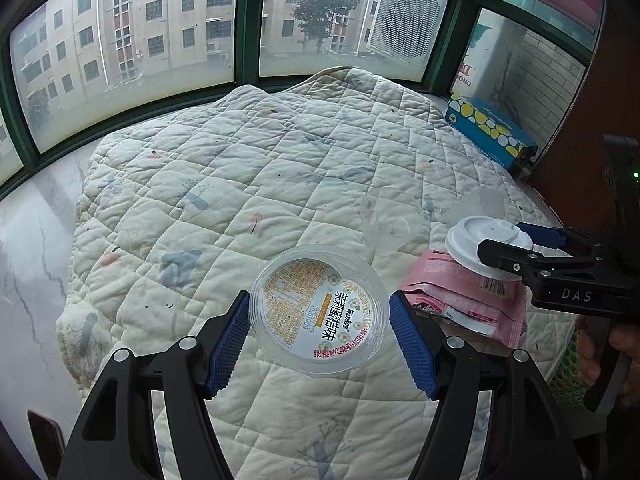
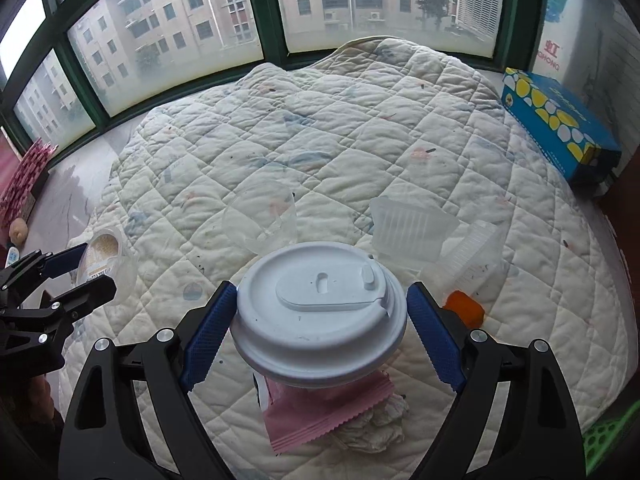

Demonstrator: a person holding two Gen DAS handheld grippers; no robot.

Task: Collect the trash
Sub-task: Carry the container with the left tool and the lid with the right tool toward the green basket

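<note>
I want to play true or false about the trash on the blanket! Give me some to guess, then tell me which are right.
1. The left gripper has a clear plastic cup with a printed lid between its fingers. True.
2. The white lid sits between the fingers of the right gripper. True.
3. The tissue box is red. False: it is blue with yellow and white dots.
4. A pink wrapper lies below the white lid. True.
5. The quilt is plain black. False: it is cream with small prints.
6. It is night outside the window. False: it is daylight, with buildings showing.
</note>
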